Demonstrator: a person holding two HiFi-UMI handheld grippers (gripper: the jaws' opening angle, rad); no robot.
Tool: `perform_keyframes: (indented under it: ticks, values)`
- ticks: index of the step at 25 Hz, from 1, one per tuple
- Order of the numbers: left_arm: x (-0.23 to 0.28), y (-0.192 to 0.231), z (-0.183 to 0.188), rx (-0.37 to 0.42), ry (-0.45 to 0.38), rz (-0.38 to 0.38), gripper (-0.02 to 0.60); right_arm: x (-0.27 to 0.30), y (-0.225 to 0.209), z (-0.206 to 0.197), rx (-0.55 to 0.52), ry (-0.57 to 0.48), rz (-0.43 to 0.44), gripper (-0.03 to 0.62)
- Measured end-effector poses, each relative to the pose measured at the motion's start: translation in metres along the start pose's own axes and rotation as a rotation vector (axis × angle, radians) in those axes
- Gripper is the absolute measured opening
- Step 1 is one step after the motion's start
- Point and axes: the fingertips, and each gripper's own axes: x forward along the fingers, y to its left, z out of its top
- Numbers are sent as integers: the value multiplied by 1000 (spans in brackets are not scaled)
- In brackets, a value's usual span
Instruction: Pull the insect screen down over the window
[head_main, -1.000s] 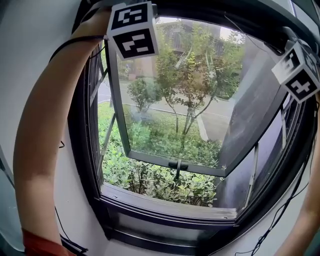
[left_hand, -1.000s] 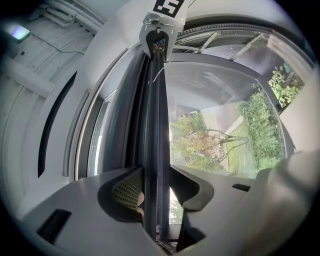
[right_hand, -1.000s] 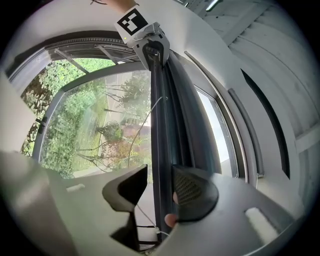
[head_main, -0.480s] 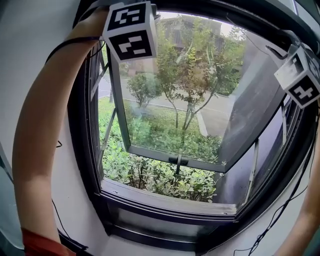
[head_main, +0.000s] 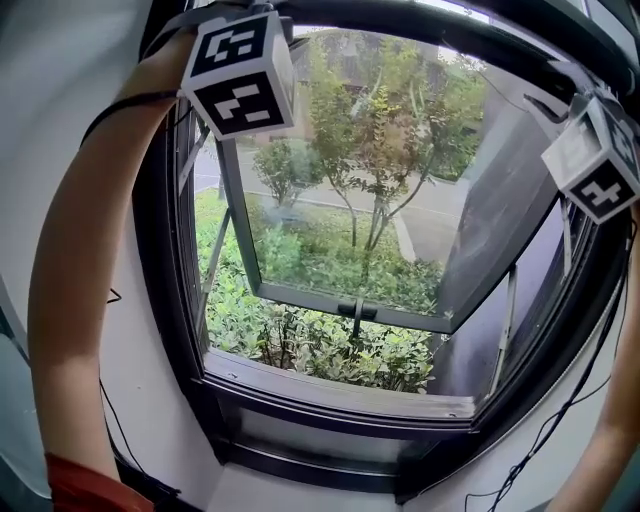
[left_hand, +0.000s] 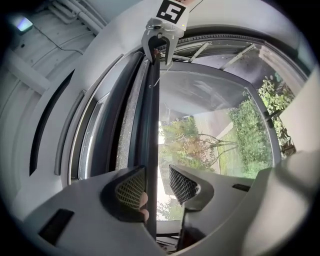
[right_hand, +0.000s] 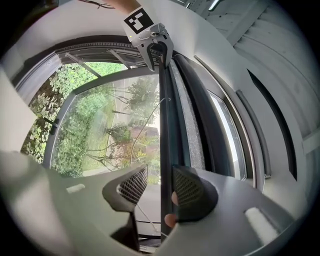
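The left gripper (left_hand: 157, 184) and right gripper (right_hand: 160, 189) are sinking slightly at the head view's upper corners, drawing the screen bar (left_hand: 151, 125) down from the window's (head_main: 330, 395) top. Both are straddling it with jaws apart, one pad touching. Uneven pulling could be skewing and jamming it, and a slip might let it spring back.

Probably a ground-floor room, home or office unclear: white walls (head_main: 150, 380), a dark-framed window (head_main: 165, 300) opening onto shrubs (head_main: 300, 345) and a road (head_main: 430, 240).
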Motion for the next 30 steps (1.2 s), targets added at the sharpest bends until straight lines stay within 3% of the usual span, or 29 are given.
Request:
perform_keyframes:
  ticks: [16, 30]
  values:
    - [-22, -42, -2, 20, 4, -84, 153, -20, 41, 4, 37, -53, 91, 164]
    - [-38, -68, 0, 17, -15, -106, 156, -35, 73, 2, 70, -59, 178, 164]
